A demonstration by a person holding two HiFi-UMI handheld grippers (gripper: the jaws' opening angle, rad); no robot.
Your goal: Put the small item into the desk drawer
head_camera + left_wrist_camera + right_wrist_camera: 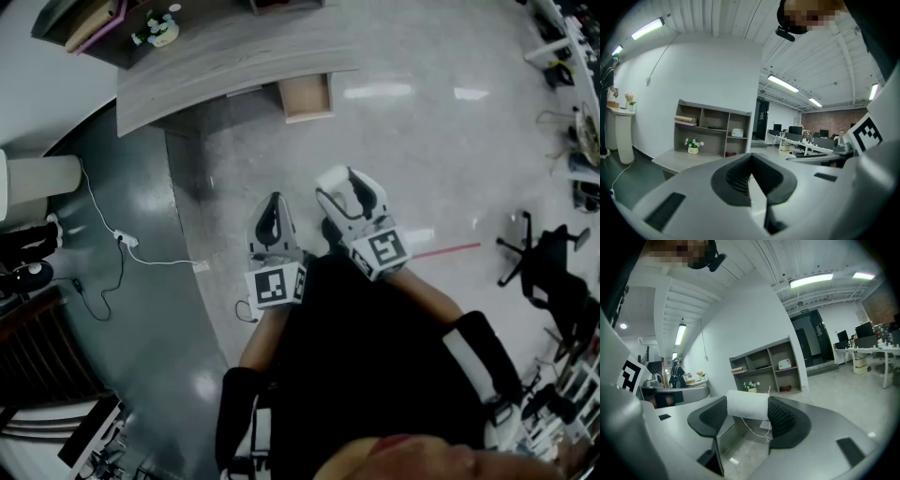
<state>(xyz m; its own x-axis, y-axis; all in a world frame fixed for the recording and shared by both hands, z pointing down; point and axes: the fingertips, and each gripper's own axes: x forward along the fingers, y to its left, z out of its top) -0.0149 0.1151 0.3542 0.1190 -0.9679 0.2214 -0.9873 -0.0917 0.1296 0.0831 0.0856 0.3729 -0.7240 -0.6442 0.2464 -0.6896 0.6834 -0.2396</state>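
The small item is a white roll (pixel 747 404) with a thin thread hanging from it, and my right gripper (pixel 748 414) is shut on it across its ends. In the head view that gripper (pixel 345 194) is held close to my body, well short of the curved grey desk (pixel 225 56). Under the desk's near edge, the wooden drawer (pixel 307 97) stands pulled out. My left gripper (pixel 272 223) hangs beside the right one, its jaws shut with nothing between them (pixel 750 177).
A shelf unit (pixel 712 127) with a small flower pot (pixel 693 146) stands behind the desk. A white cable and power strip (pixel 126 241) lie on the dark floor at left. A black office chair (pixel 548 264) and a red floor line (pixel 446 250) are at right.
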